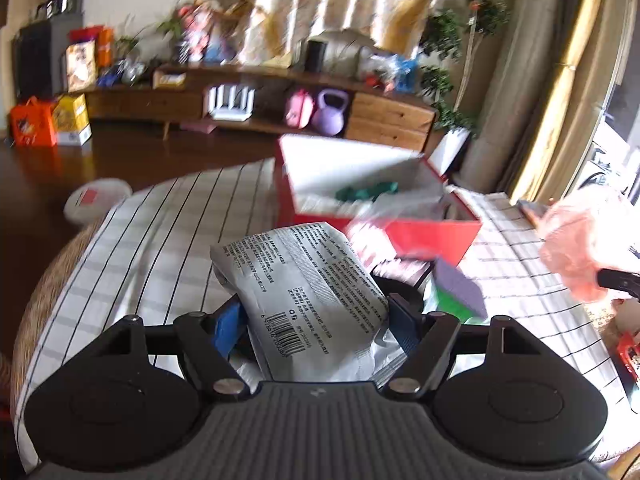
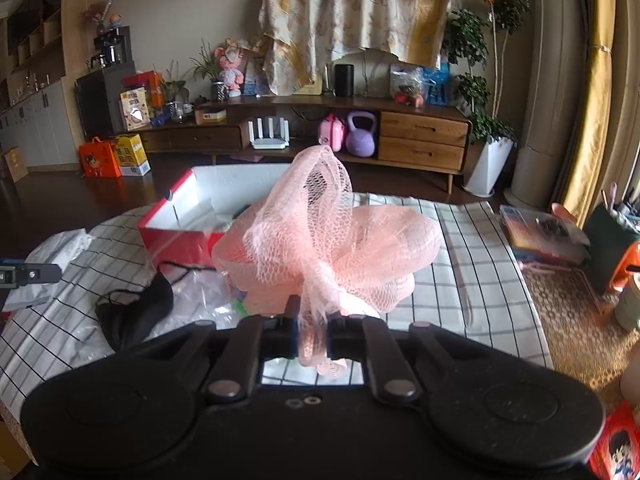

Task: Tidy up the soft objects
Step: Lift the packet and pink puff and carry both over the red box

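A: A living room with a long wooden sideboard (image 2: 360,120) at the back, and in front a table under a white cloth with dark grid lines (image 1: 160,240). What is in hand?

B: Both grippers are loaded. The left gripper (image 1: 316,320) is clenched on a soft white printed plastic packet with a barcode (image 1: 304,280); the packet stands up between the blue-padded fingers (image 1: 228,328), its long axis running forward and a little left of the jaws. The right gripper (image 2: 312,320) is pinched tight on the gathered neck of a pink mesh bath puff (image 2: 328,240), which billows up and forward of the jaws.

A: And where do they go?

B: Into the open red cardboard box with a white inside (image 1: 400,184), I judge. It lies straight ahead of the left jaws, slightly right, with its near red wall facing them. From the right jaws it sits ahead and to the left, partly hidden behind the puff. The left gripper looks nearer.

A: Room to move?

B: The box mouth is wide, though something green already lies inside. Between the jaws and the box sit a purple and green sponge block (image 1: 460,292), clear plastic wrapping (image 2: 200,292) and a black fabric piece with a cord (image 2: 136,312). Both loads should clear them if carried over the near wall.
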Available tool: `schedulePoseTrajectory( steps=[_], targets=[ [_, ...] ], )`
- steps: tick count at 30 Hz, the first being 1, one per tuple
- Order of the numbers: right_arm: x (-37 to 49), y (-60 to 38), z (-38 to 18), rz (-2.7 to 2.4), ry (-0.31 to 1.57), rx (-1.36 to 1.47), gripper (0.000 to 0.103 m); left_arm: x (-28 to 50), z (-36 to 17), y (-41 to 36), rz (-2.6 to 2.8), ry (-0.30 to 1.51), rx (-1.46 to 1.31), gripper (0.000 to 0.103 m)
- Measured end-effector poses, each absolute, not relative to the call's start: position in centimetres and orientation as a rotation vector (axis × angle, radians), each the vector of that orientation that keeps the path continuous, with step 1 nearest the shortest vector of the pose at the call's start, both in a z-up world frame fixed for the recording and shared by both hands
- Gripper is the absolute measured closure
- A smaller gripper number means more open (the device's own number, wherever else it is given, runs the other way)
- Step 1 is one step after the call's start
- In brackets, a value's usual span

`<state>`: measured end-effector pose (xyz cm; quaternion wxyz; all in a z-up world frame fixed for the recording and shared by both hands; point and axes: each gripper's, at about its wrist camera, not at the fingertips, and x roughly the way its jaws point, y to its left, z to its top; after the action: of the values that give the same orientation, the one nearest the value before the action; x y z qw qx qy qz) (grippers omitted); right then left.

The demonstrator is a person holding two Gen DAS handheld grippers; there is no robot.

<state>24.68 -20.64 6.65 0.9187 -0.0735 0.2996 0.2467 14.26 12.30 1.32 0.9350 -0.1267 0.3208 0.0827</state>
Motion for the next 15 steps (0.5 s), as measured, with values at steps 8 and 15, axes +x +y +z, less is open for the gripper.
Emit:
schedulePoseTrajectory(
  steps=[8,15],
  targets=[
    [27.1,-17.8,9.5,0.551,0.576,-0.188,0.093,18.3,4.8,11.3,0.099,0.601,-0.191,0.028],
    [30.8,-14.9,9.9,0.575,0.583,-0.197,0.093,23.1,6.2,10.6,0.062,0.599,-0.145,0.028]
  ],
)
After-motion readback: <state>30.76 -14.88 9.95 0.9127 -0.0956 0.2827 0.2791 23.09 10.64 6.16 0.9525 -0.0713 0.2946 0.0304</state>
